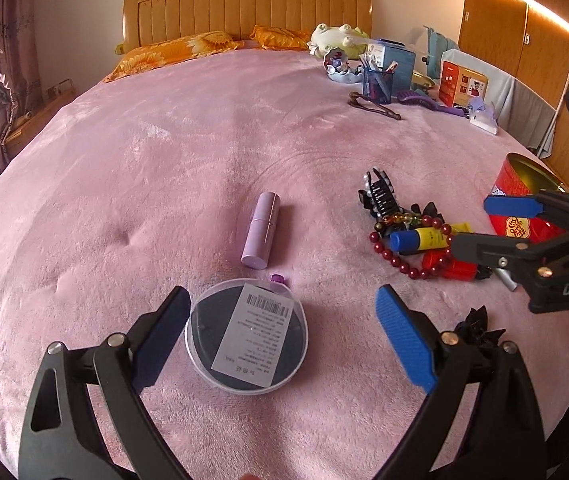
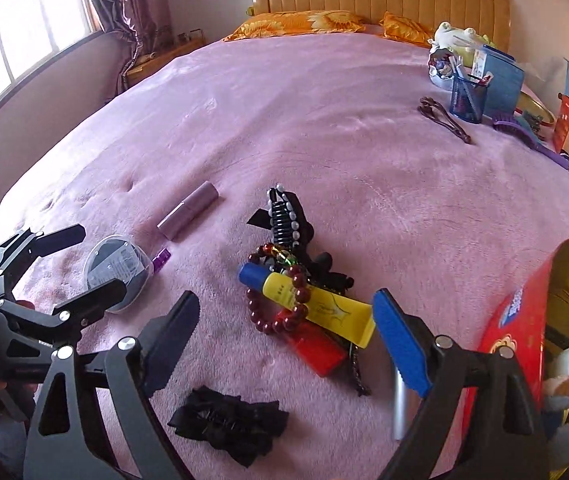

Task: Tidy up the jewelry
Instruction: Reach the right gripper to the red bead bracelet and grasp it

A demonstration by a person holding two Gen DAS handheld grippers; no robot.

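A round clear box (image 1: 246,334) with a white label lies on the pink bedspread between the open jaws of my left gripper (image 1: 282,320); it also shows in the right wrist view (image 2: 118,270). A pile of items lies to the right: a dark red bead bracelet (image 2: 280,304), a yellow tube with a blue cap (image 2: 308,300), a red box (image 2: 314,344) and a black pearl hair claw (image 2: 288,220). My right gripper (image 2: 286,324) is open and empty just in front of this pile; it also shows in the left wrist view (image 1: 480,224). A red tin (image 2: 524,344) with a gold inside stands at the right.
A lilac tube (image 1: 262,236) and a small purple cap (image 1: 278,279) lie beyond the round box. A black fabric bow (image 2: 230,420) lies near the front. At the far right of the bed are a blue pen cup (image 2: 468,98), a purple hairbrush (image 2: 524,132), boxes and a plush toy.
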